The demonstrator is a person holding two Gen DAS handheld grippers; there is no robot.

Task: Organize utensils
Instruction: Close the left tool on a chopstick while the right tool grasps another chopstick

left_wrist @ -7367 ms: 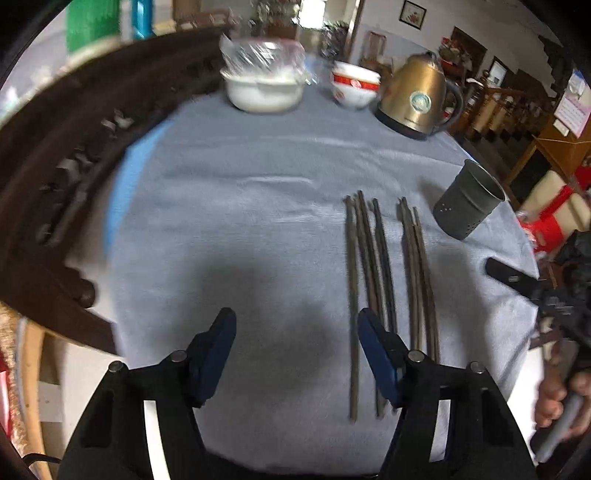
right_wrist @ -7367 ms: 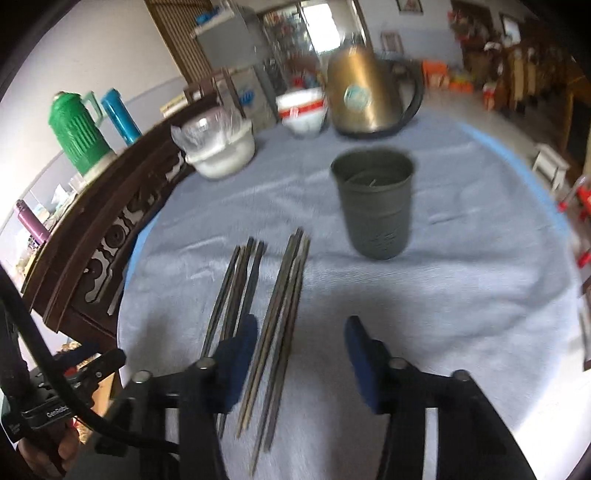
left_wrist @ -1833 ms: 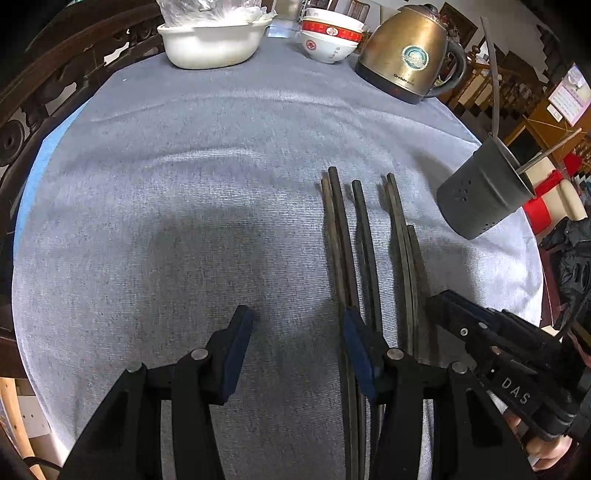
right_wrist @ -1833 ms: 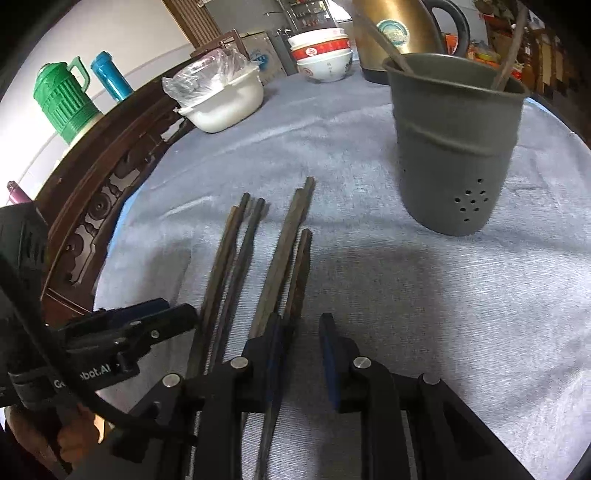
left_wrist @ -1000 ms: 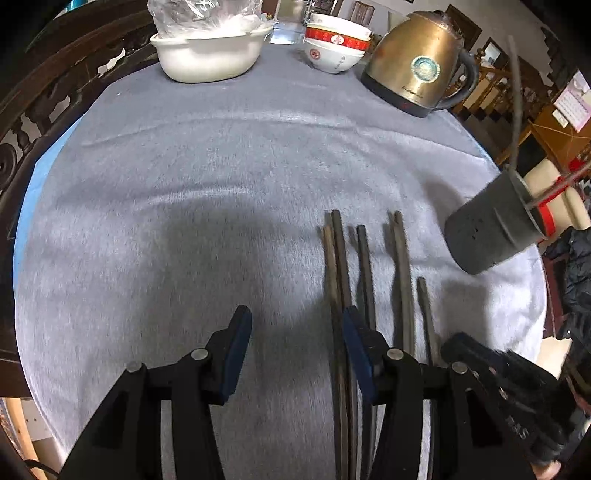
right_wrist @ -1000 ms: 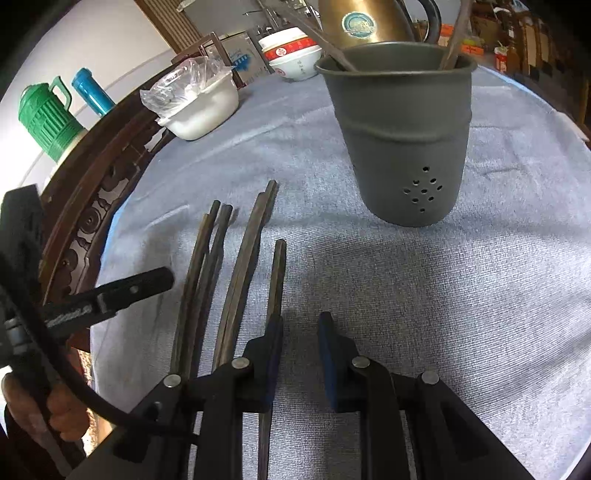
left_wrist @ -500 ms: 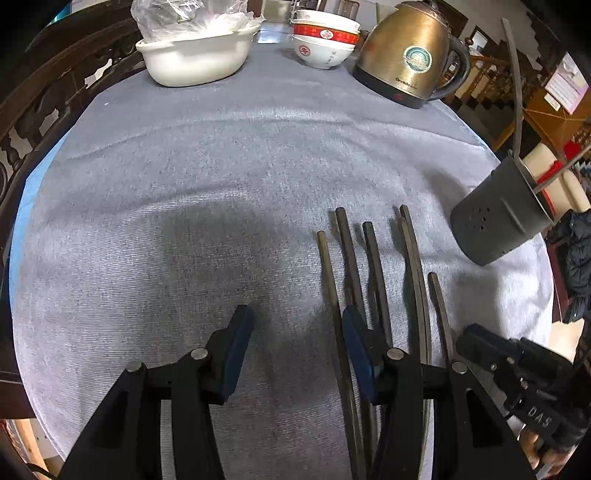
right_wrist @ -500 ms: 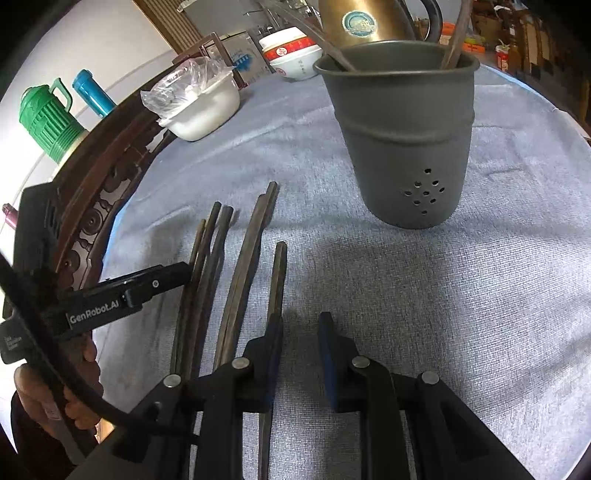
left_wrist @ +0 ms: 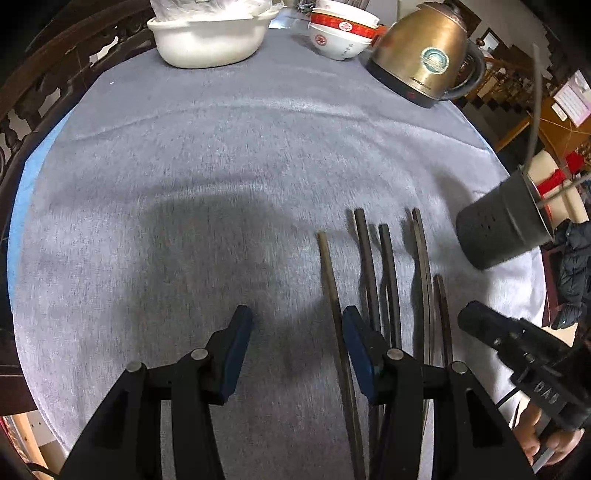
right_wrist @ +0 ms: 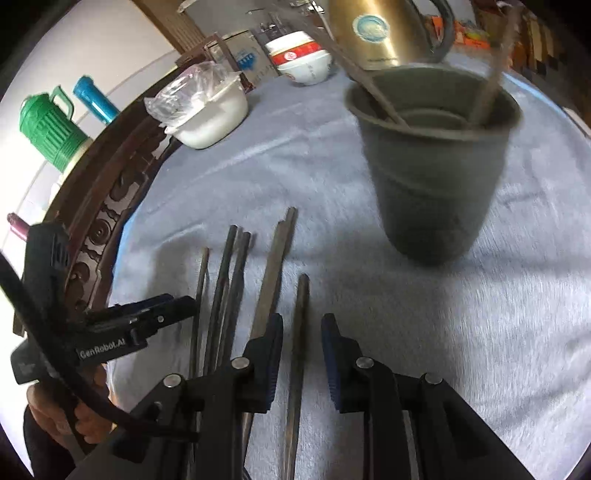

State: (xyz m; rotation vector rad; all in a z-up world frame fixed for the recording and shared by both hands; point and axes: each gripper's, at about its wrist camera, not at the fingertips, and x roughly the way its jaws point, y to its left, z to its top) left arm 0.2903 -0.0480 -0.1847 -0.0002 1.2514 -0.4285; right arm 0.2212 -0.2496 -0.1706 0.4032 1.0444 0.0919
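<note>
Several dark chopsticks (left_wrist: 384, 266) lie side by side on the grey tablecloth (left_wrist: 184, 166). The leftmost one (left_wrist: 332, 295) is split off from the rest and runs just inside my left gripper's right finger. My left gripper (left_wrist: 293, 325) is open and low over the cloth. My right gripper (right_wrist: 301, 332) is partly open, its jaws either side of the rightmost chopstick (right_wrist: 298, 332) without pinching it. The grey utensil cup (right_wrist: 436, 166) stands beyond with two chopsticks leaning in it; it also shows in the left wrist view (left_wrist: 502, 225).
A gold kettle (left_wrist: 424, 62), stacked red-and-white bowls (left_wrist: 340, 33) and a white basin (left_wrist: 210, 37) stand at the table's far side. A carved dark wooden chair back (right_wrist: 110, 192) borders the left edge. Green and blue flasks (right_wrist: 51, 125) stand behind it.
My left gripper has shifted so the leftmost chopstick lies apart from the bundle beside its right finger. My right gripper has opened a little and moved forward along the rightmost chopstick, nearer the cup.
</note>
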